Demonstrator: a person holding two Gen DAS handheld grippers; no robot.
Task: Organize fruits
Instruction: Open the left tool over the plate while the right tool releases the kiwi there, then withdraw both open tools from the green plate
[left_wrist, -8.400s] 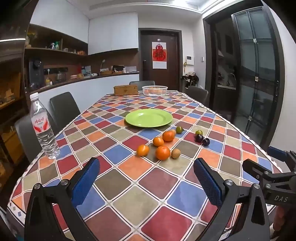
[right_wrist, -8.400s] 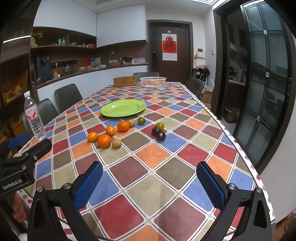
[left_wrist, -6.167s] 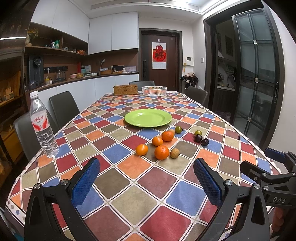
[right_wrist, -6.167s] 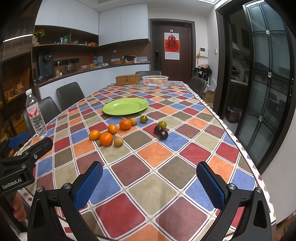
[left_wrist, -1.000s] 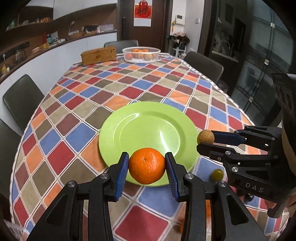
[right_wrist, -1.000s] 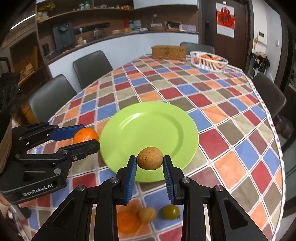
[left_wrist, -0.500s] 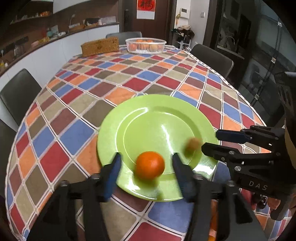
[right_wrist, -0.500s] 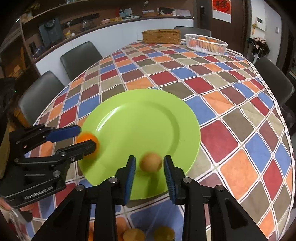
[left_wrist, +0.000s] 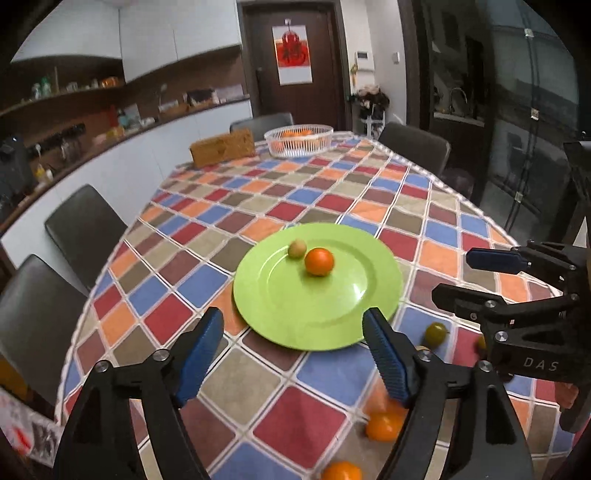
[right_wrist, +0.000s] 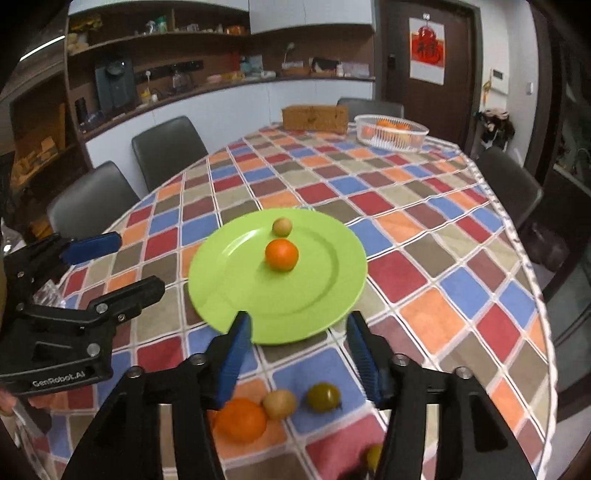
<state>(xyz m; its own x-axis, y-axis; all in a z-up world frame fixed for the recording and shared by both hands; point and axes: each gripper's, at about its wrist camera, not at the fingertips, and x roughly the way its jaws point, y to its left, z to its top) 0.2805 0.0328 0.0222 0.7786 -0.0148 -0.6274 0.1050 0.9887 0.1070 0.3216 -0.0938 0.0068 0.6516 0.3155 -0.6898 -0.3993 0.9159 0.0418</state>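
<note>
A green plate lies on the checkered tablecloth. On it rest an orange and a small brown fruit, close together. My left gripper is open and empty at the plate's near edge; it also shows at the left of the right wrist view. My right gripper is open and empty above the plate's near rim; it shows at the right of the left wrist view. Loose fruit lies near: an orange, a brown fruit, a green fruit.
More oranges lie on the cloth below my left gripper. A white basket of oranges and a woven box stand at the far end. Dark chairs ring the table.
Both grippers have opened and let go of the orange and the brown fruit, which now rest on the plate. Both grippers have pulled back and up from the plate.
</note>
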